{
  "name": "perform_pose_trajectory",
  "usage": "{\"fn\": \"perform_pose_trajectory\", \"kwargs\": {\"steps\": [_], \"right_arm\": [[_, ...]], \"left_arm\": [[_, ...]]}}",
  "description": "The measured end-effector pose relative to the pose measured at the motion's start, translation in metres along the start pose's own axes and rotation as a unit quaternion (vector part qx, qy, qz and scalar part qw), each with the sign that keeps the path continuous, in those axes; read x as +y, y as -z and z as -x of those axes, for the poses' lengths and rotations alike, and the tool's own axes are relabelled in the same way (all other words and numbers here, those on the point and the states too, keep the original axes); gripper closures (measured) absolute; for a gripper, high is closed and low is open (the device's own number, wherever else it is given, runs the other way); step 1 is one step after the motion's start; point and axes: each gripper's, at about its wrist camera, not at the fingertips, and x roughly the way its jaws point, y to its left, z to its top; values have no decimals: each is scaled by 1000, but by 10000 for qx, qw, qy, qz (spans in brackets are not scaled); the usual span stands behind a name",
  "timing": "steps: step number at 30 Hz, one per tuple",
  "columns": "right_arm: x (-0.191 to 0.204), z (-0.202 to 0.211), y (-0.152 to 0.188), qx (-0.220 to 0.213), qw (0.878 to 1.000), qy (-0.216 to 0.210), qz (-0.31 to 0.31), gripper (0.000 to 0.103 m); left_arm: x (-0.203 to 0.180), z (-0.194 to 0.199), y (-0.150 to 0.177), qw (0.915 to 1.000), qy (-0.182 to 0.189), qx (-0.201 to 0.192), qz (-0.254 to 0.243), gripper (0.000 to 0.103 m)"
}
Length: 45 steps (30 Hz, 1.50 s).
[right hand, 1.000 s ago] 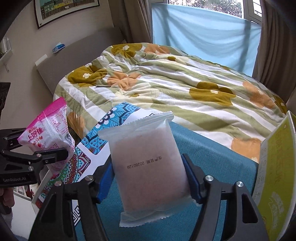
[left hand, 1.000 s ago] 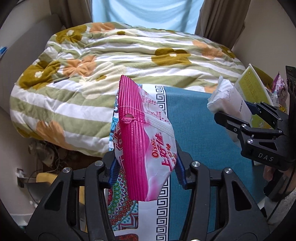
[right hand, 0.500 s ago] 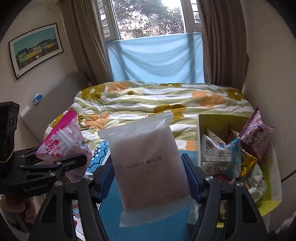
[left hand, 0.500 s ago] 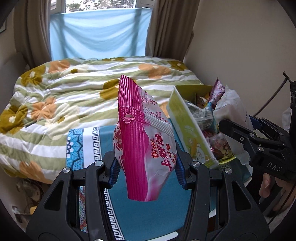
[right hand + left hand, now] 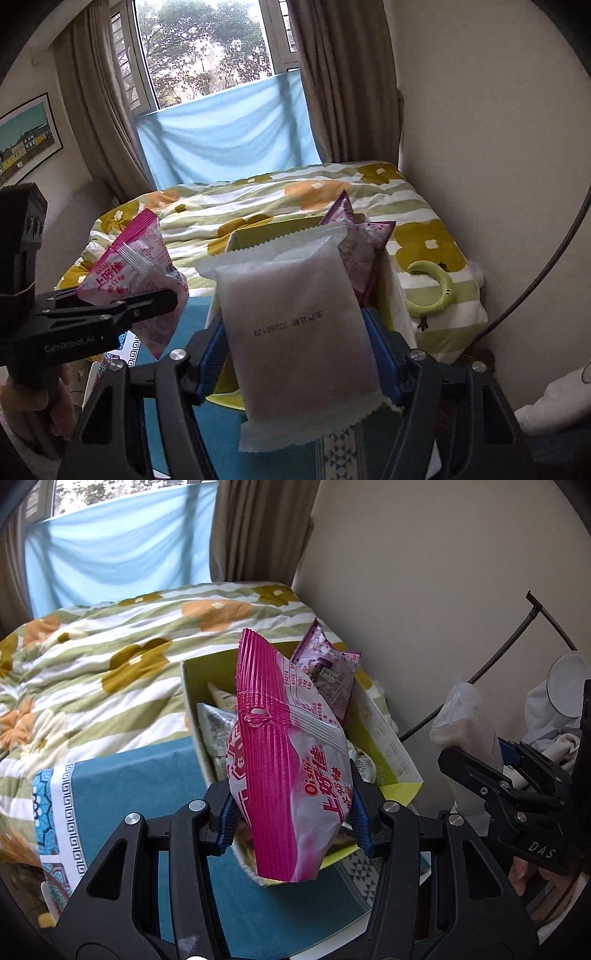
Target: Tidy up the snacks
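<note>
My left gripper (image 5: 291,812) is shut on a pink snack bag (image 5: 284,760), held upright in front of a yellow-green snack box (image 5: 192,698). The box stands open and holds several packets, among them a purple packet (image 5: 328,679). My right gripper (image 5: 299,354) is shut on a frosted white pouch (image 5: 295,317) with a printed date. The same pouch (image 5: 465,723) appears at the right of the left wrist view, beside the box. In the right wrist view the pink bag (image 5: 136,273) and the left gripper (image 5: 144,301) sit at the left, with the box (image 5: 258,232) mostly hidden behind the pouch.
The box rests on a teal patterned cloth (image 5: 140,790) at the foot of a bed with a striped floral quilt (image 5: 92,653). A wall (image 5: 424,590) is close on the right. A green curved toy (image 5: 436,291) lies on a pillow. A hand (image 5: 40,410) grips the left tool.
Both grippers swung right and upward with their packets still held. The view went from the quilt and cloth to the open snack box, which now lies right behind the pink bag.
</note>
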Motion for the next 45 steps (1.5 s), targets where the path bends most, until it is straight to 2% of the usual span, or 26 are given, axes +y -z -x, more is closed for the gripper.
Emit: {"fn": "perform_pose_trajectory", "kwargs": {"steps": [6,7,8,9,10,11,19,28,32,33,34,36,40,45], "right_arm": [[-55,-7,-7,99,9999,-91,10,39],[-61,-9,-8,122,9998,-126,18,39],[-66,-10,-10,148,9997,-166,28,39],[-71,-13,-10,179,9996,-210,41,39],[-75,-15,-11,215,9994,-256,53,39],[-78,-19,-12,252,9992,-304,65,39],[-73,-42,-16,459,9961,-719,220,39],[-39,-67,-16,701,9910,-1075,371,38],[-30,-82,-11,829,9900,-1060,435,38],[-31,-84,-9,793,9903,-1077,384,32],[-32,-84,-7,758,9908,-1074,331,14],[-35,-85,-1,761,9908,-1081,301,2],[-38,-87,18,879,9911,-892,457,2],[-43,-86,24,975,9902,-886,467,2]], "left_arm": [[-40,-55,-10,9990,-89,336,265,56],[-44,-61,-11,9987,-125,387,313,49],[-45,-66,-11,9983,-185,428,337,32],[-47,-68,-10,9980,-311,421,355,20],[-45,-66,-9,9977,-427,359,378,2],[-44,-61,-7,9976,-482,265,421,0],[1,-34,27,9918,-830,276,933,0],[18,-16,43,9882,-1167,238,963,0],[23,-15,53,9865,-1267,305,989,0],[24,-16,56,9860,-1305,329,988,0],[24,-16,60,9854,-1336,350,993,0],[24,-18,67,9844,-1381,393,1014,0],[23,-24,77,9827,-1431,472,1075,0],[19,-15,82,9820,-1478,430,1096,0]]}}
